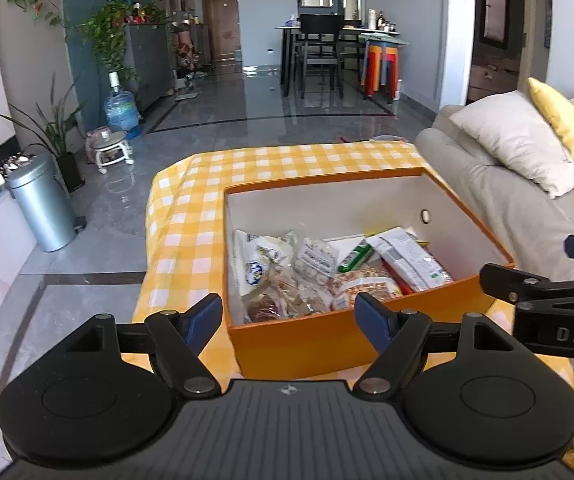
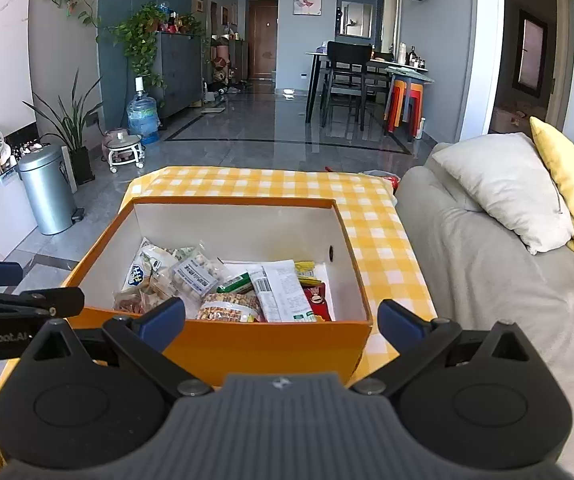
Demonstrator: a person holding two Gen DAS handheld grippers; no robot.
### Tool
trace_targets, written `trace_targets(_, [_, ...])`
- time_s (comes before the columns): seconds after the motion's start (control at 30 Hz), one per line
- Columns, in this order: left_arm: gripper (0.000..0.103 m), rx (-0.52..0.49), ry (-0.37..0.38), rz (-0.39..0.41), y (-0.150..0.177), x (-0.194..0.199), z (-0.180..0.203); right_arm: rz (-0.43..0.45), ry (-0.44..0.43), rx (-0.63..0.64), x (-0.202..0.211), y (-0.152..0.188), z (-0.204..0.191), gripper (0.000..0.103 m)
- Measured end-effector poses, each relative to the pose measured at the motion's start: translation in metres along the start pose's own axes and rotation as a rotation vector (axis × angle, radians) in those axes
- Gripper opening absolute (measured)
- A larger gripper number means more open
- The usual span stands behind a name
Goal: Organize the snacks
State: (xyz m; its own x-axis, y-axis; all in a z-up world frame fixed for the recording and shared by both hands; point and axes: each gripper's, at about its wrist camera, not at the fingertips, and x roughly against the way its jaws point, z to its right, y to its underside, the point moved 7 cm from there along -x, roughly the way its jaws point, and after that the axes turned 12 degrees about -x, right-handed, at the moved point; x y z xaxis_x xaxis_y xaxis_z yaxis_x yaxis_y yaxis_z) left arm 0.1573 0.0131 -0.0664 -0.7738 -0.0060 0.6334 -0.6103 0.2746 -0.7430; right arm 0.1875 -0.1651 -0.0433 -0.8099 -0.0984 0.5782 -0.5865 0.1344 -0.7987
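Snack packets (image 2: 243, 292) heaped in orange box (image 2: 247, 344), dead ahead of both grippers. Left gripper (image 1: 289, 318) and right gripper (image 2: 281, 320) level at near wall, fingers apart, empty.

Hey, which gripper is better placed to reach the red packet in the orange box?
Probably the right gripper. The red packet lies at the right end of the orange box, almost straight ahead of its open jaws. The left gripper, also open, faces the box's left half.

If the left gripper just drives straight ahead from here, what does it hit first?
Probably the near wall of the orange box. The left gripper is open and empty, pointing at that wall with its fingertips near rim level. Depth is unclear; slightly higher, it would clear the rim and meet the snack packets inside.
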Motion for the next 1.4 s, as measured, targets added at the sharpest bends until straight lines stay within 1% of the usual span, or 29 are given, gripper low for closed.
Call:
trace_targets(0.07, [0.088, -0.014, -0.032, -0.009, -0.0016, -0.0002, 0.0004, -0.003, -0.007, 0.001, -0.0012, -0.0016, -0.0003, 0.099])
trace_targets(0.13, [0.088, -0.022, -0.048, -0.018, -0.0032, -0.0014, 0.0006, -0.007, -0.013, 0.001, -0.0032, -0.0028, -0.0009, 0.099])
trace_targets(0.3, [0.088, -0.009, -0.036, -0.046, -0.0033, -0.0044, 0.0001, -0.011, -0.019, -0.003, -0.0039, -0.0016, -0.0017, 0.099])
trace_targets(0.53, [0.088, -0.012, -0.036, -0.052, -0.0031, -0.0016, 0.0015, -0.021, -0.018, -0.012, -0.0076, -0.0013, -0.0021, 0.099])
trace_targets(1.4, [0.088, -0.018, -0.051, -0.051, -0.006, 0.003, -0.0027, -0.026, -0.021, -0.007, -0.0044, -0.0003, -0.0008, 0.099])
